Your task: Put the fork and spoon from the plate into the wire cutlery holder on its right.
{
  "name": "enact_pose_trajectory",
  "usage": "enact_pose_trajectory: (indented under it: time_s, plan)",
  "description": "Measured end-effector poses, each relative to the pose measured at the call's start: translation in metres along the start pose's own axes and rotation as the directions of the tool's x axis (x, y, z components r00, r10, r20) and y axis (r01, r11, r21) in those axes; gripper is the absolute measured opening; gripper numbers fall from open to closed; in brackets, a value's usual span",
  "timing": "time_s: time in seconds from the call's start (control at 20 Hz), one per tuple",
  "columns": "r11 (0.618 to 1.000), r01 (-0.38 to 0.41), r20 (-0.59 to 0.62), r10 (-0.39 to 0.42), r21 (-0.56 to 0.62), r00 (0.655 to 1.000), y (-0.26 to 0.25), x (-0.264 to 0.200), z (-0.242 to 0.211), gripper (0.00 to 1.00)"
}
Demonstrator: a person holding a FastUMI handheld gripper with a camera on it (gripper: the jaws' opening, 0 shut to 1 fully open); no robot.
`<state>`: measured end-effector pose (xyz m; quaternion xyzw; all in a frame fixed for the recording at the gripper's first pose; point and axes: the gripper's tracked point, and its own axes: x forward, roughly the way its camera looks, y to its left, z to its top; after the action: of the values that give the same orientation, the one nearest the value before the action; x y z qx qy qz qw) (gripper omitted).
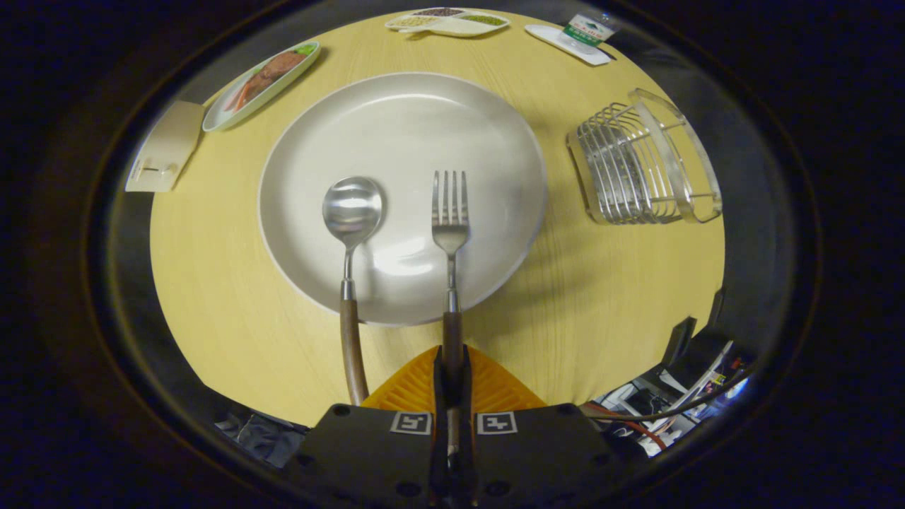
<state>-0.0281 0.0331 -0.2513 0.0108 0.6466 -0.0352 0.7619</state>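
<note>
A large white plate lies on a round wooden table. On it rest a spoon and a fork, both with brown wooden handles reaching over the plate's near rim toward me. My gripper is shut on the fork's handle, whose end sits between the two fingers. The spoon's handle lies just left of the fingers, apart from them. The wire cutlery holder stands to the right of the plate, with nothing in it.
Beyond the plate are an oval dish of food, a divided tray and a small coaster with a bottle. A beige card holder sits at the table's left edge. Cables and clutter lie below the table's right side.
</note>
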Motion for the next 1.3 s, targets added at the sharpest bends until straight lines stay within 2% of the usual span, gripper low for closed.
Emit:
enact_pose_trajectory:
  time_s: [0.45, 0.75, 1.0, 1.3]
  plan:
    - [0.990, -0.034, 0.006, 0.033, 0.137, 0.999, -0.009, -0.072, 0.003, 0.09]
    - [0.966, -0.048, 0.005, 0.048, 0.255, 0.999, -0.044, -0.116, 0.015, 0.09]
    - [0.940, -0.070, -0.041, 0.089, 0.335, 0.995, -0.078, -0.123, 0.028, 0.09]
    - [0.931, -0.046, -0.111, 0.092, 0.361, 0.990, -0.117, -0.100, 0.045, 0.09]
